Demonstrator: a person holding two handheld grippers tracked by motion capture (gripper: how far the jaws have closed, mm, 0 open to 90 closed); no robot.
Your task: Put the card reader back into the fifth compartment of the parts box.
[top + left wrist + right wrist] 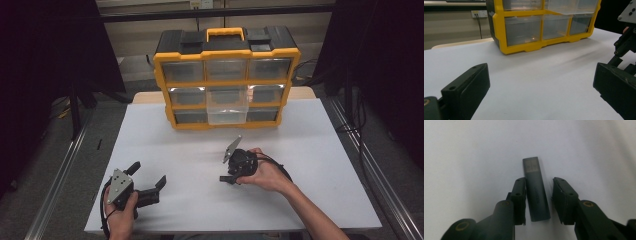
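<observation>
Right gripper (539,200) over grey stick (536,190) flat on desk (310,150), jaws apart either side, one touching, other just clear | left gripper (147,181) wide apart, well off | yellow drawer box (227,80) at far edge, middle drawer out | open desk between.

Room is dim overall, with black surrounds at both sides of the high view; the white table (200,150) is the brightest area and evenly lit from above. Small glare spots sit on the clear drawers of the yellow organizer (227,80). Shadows are soft and faint. High view is slightly soft and low-res. In the left gripper view the near jaws are blurred and the organizer (524,30) is sharper. Right gripper view is greyish and murky, with vignetted corners; the dark stick (536,188) is in moderate focus, its print illegible.
</observation>
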